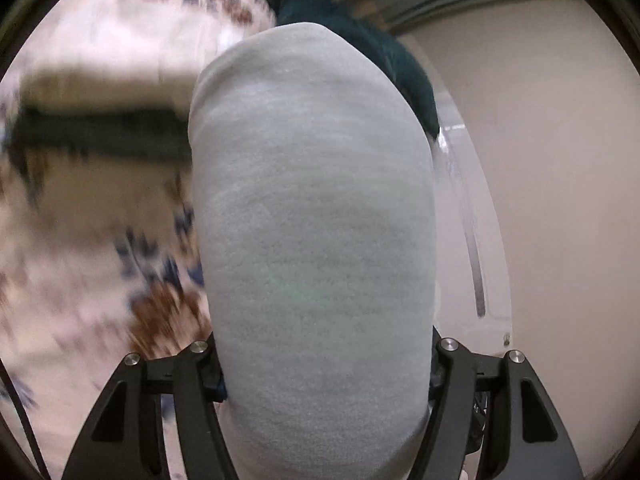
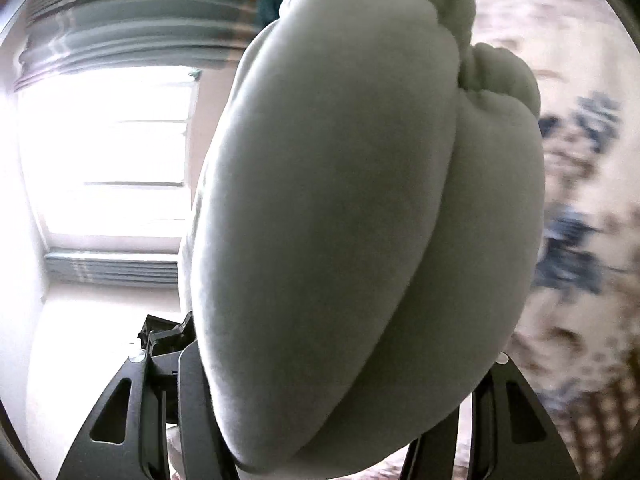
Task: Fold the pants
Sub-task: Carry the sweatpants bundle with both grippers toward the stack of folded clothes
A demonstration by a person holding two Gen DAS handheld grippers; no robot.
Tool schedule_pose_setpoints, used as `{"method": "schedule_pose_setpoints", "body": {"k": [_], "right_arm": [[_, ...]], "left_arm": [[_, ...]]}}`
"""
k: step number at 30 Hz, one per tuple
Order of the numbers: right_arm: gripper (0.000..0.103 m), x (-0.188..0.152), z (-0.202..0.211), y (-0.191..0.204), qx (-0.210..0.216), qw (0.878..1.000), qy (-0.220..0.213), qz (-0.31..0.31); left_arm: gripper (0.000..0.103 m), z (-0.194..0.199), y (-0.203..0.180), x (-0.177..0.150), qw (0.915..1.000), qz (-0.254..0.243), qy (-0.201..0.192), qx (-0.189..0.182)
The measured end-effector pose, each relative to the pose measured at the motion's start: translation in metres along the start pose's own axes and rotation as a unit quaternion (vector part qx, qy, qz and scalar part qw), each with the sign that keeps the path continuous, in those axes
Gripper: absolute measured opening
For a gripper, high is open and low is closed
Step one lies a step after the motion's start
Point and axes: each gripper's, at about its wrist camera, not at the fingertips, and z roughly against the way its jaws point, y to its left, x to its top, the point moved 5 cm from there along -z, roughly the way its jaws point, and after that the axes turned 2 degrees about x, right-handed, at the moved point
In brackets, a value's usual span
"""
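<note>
Light grey fleece pants (image 1: 312, 200) fill the middle of the left wrist view as a thick bunched roll that runs forward from between the black fingers. My left gripper (image 1: 324, 400) is shut on this cloth, and its fingertips are hidden under it. In the right wrist view the same grey pants (image 2: 340, 200) bulge in two folded lobes with gathered pleats at the top. My right gripper (image 2: 332, 420) is shut on that bundle, and the cloth covers its tips too. Both views are motion-blurred.
A cream surface with a blue and brown floral pattern (image 1: 80, 240) lies blurred at the left and also appears as floral fabric (image 2: 580, 200). A dark teal cloth (image 1: 384, 52) sits behind the pants. A pale wall (image 1: 560, 160), a bright window (image 2: 120, 152) and grey-green curtains (image 2: 140, 12) are beyond.
</note>
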Motion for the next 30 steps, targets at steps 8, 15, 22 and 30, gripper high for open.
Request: {"method": "schedule_pose_setpoints", "body": {"k": [8,15,22,30], "right_arm": [[0.058,0.036,-0.156,0.114,0.048,0.998,0.034,0.032],[0.057,0.062,-0.284,0.160,0.042,0.997,0.036,0.061],[0.057,0.047,-0.368,0.132,0.002,0.998,0.035,0.045],[0.056,0.030,-0.381,0.054,-0.084,0.996,0.027,0.033]], "left_arm": [[0.063,0.068,0.035,0.165,0.9975,0.011,-0.056,0.043],[0.063,0.077,0.113,0.271,0.9967,0.022,-0.070,0.034],[0.063,0.049,0.204,0.299,0.9971,0.051,-0.025,0.051],[0.068,0.004,0.277,0.275,0.9930,0.056,0.003,0.104]]}}
